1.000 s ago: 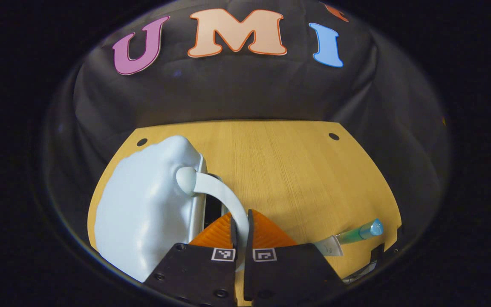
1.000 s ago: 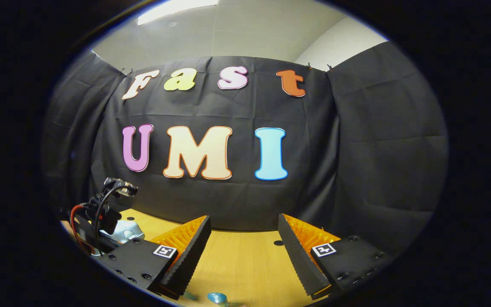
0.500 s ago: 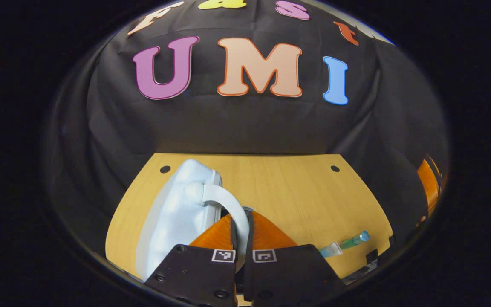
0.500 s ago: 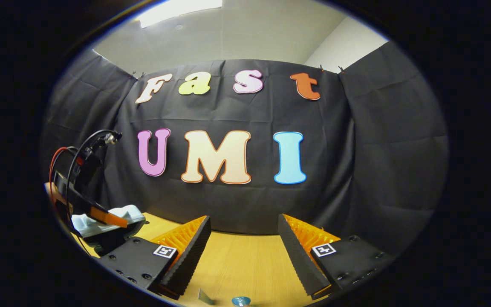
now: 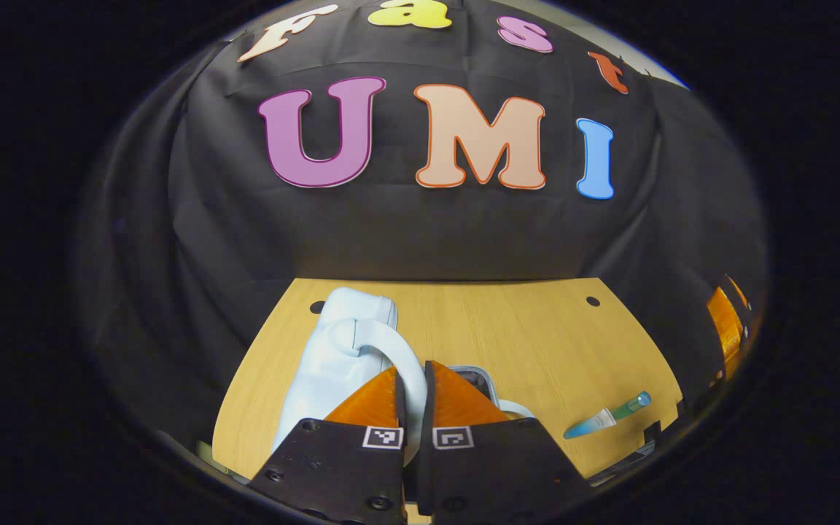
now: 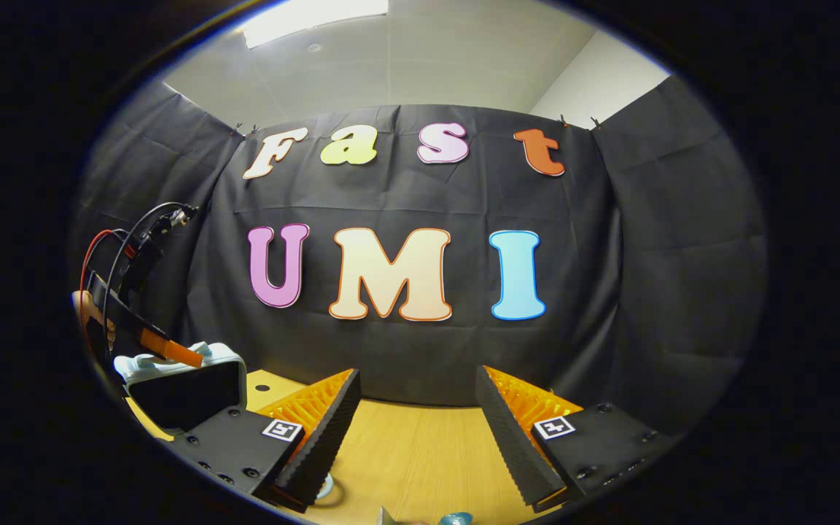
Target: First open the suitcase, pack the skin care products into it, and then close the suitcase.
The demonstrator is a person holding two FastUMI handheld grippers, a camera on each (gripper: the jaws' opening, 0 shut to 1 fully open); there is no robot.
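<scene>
The pale blue suitcase's lid (image 5: 329,357) stands raised on edge over the wooden table (image 5: 507,328). My left gripper (image 5: 413,383) is shut on the lid's curved handle (image 5: 391,348). Just right of my fingers, a bit of the suitcase's lower half (image 5: 477,378) shows its dark inside. A skin care tube (image 5: 606,417) with a teal cap lies near the table's front right edge. My right gripper (image 6: 418,408) hangs open above the table (image 6: 405,456) with nothing between its fingers. In the right gripper view, the lid (image 6: 172,364) shows its dark lining at the left, with the left gripper (image 6: 135,321) on it.
Black cloth walls close the booth behind and beside the table. Small round holes (image 5: 593,300) mark the table's far corners. The right gripper (image 5: 726,321) appears at the far right edge of the left gripper view. The tube's cap (image 6: 455,519) peeks in below my right fingers.
My left gripper has risen and tipped back with the handle, swinging the lid up from nearly flat to raised. The suitcase's lower half has come into sight. The right gripper stayed open.
</scene>
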